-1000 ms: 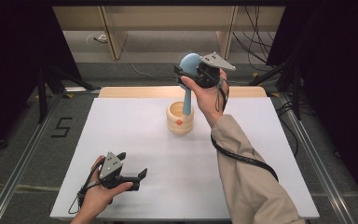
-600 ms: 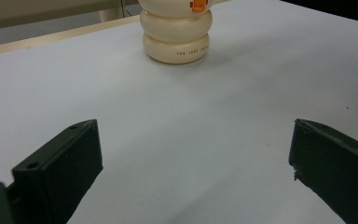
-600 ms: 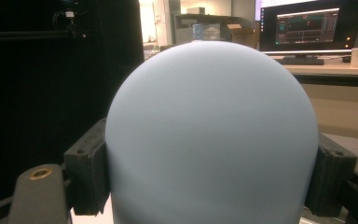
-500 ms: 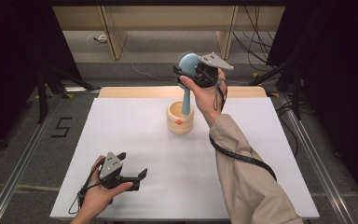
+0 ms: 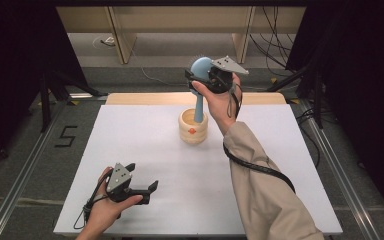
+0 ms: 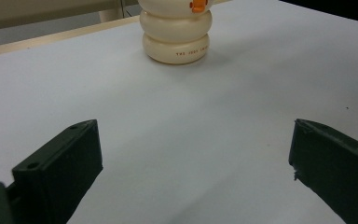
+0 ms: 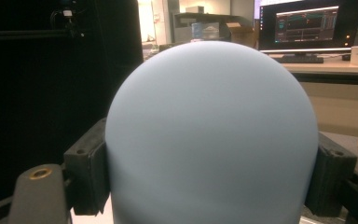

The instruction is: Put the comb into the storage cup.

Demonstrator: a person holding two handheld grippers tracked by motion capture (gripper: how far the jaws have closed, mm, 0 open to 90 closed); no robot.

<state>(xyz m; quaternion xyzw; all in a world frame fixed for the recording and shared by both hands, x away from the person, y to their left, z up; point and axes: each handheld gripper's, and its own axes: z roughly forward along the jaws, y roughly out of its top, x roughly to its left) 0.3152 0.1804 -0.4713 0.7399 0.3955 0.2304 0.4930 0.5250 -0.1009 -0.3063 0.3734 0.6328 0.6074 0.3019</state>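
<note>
Right gripper (image 5: pixel 203 75) first: its two black jaws are clamped on either side of the round head of a pale blue brush (image 5: pixel 200 87), and in the right gripper view that blue dome (image 7: pixel 212 135) sits squeezed between the pads. It's held in the upper centre of the high view, handle pointing down, the lower end dipping into the cream ribbed holder (image 5: pixel 193 127) just below. I can't tell whether the tip rests on the bottom or hangs free inside.

Over to the left gripper (image 5: pixel 150 189), low in the bottom left of the frame: jaws spread wide, nothing between them, parked on the white table (image 5: pixel 130 130). Its own view looks across bare tabletop to the holder (image 6: pixel 177 35) at top centre.

Judging by this, the brush is halfway between in and out, the grip not yet let go.
</note>
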